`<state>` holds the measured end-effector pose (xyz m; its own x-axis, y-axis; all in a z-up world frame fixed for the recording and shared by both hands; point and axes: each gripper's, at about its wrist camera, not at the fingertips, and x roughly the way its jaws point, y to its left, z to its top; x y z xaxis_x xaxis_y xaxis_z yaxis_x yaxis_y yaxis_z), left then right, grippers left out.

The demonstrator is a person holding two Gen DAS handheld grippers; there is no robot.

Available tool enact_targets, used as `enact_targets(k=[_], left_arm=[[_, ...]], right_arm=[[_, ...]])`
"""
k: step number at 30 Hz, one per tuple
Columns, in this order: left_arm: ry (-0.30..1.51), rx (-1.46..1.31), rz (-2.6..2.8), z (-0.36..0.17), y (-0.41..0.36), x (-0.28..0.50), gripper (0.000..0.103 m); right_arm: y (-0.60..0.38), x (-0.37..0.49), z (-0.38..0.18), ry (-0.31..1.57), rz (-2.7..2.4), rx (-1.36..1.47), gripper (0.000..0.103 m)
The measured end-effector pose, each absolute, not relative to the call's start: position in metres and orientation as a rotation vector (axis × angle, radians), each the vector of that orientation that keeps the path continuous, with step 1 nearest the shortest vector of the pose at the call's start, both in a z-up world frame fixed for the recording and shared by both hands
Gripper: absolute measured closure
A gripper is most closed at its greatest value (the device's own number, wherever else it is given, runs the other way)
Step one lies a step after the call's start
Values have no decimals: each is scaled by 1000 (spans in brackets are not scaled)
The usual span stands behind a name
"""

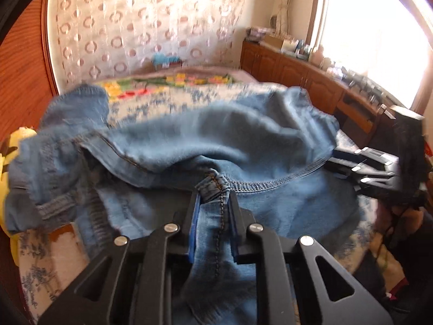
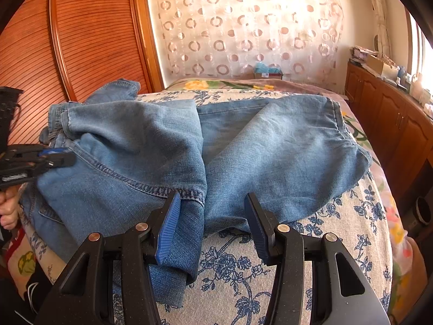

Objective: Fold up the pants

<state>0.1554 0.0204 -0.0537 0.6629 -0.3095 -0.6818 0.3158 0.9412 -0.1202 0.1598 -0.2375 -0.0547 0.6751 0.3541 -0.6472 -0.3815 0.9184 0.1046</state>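
Pants [image 2: 167, 146], blue denim, are lying rumpled across the floral bed cover [image 2: 338, 233], filling the centre of the right wrist view; one leg is running toward the upper right of that frame, and the waist end is bunching toward the left edge.

Left claw [image 1: 215, 197] is clenching on the denim. In the left wrist view, lower centre, its jaws are standing close together with a stitched seam and a belt-loop fold pinched between them. The frame is blurred, so how deep the bite goes is not clear.

Right claw [image 2: 212, 216] is standing released, jaws apart, low in the centre of its own frame. Its left finger [image 2: 167, 233] is lying against a stitched hem edge; the other is hanging over the bare cover. No fabric is being gripped.

Handling assessment: the cloth is appearing soft and limp, draping and creasing freely, yet fairly weighty for fabric. It is likely to sag and drag when lifted from one point. Doubled, stitched edges such as the waistband, hems and seams are looking like the firmest holds; single-layer cloth is likely to slip or bunch. A second hold on the hem under the right claw is seeming advisable before any fold.
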Motion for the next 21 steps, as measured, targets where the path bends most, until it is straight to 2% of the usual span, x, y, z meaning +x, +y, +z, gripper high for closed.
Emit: enact_targets(k=[10,21], left_arm=[[621,-20,-332,15,68,82,88],[758,-55,-303,-30,77,70,86]], right_arm=[[-252,150,-17,678,432,18,52],[-200,149,-7,686,527,-35,51]])
